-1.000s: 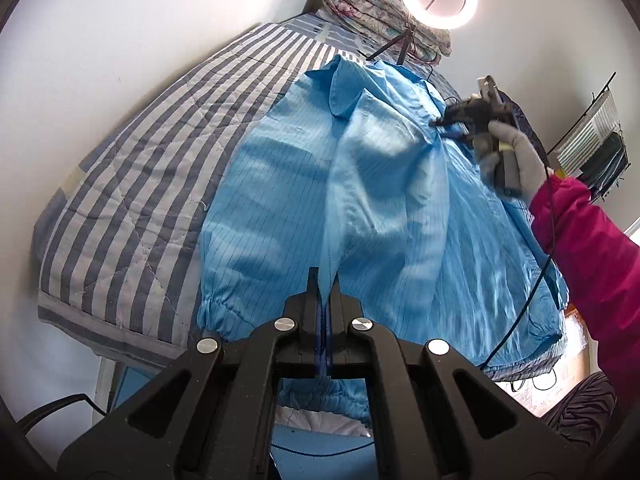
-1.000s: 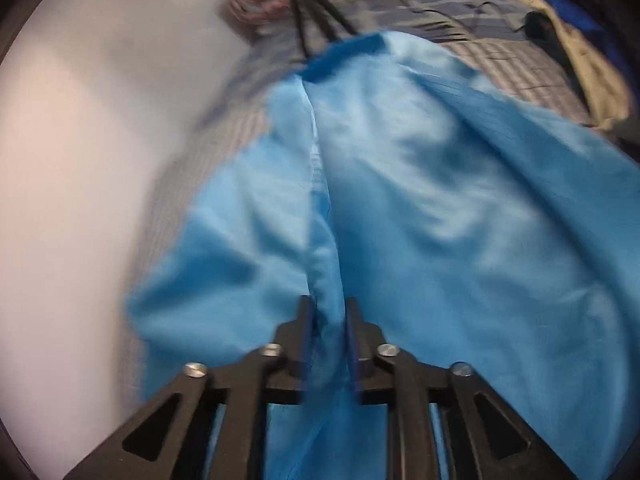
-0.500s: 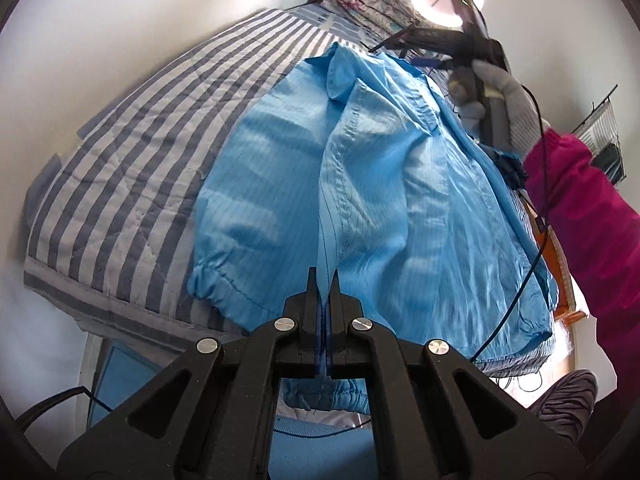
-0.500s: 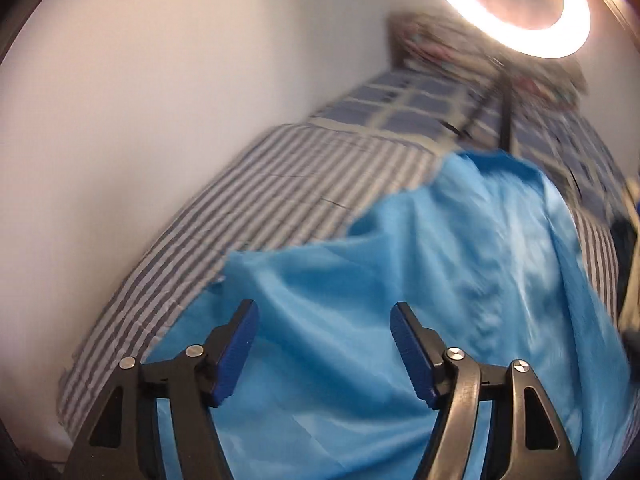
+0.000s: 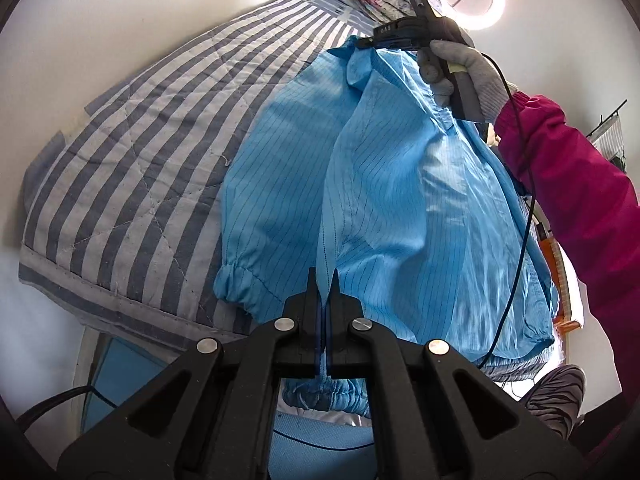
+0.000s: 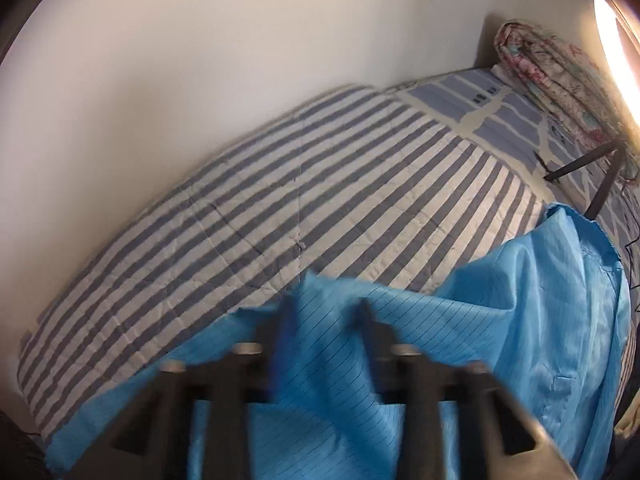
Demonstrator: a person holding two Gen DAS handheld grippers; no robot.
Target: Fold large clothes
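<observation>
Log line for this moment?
task: fold blue coat | left tool: shut on front edge | right tool: just closing on collar, cloth between

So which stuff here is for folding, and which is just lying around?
For the job:
- coat
- left tool, pinching the coat's edge
- right tool, just closed on cloth near the collar

Just lying about:
- striped quilt, only underneath
- rolled blanket
- ring light

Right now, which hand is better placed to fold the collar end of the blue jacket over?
Right. The right hand sits at the collar, its jaws just closing with jacket cloth between them; the left jaws are clamped down by the hem.
</observation>
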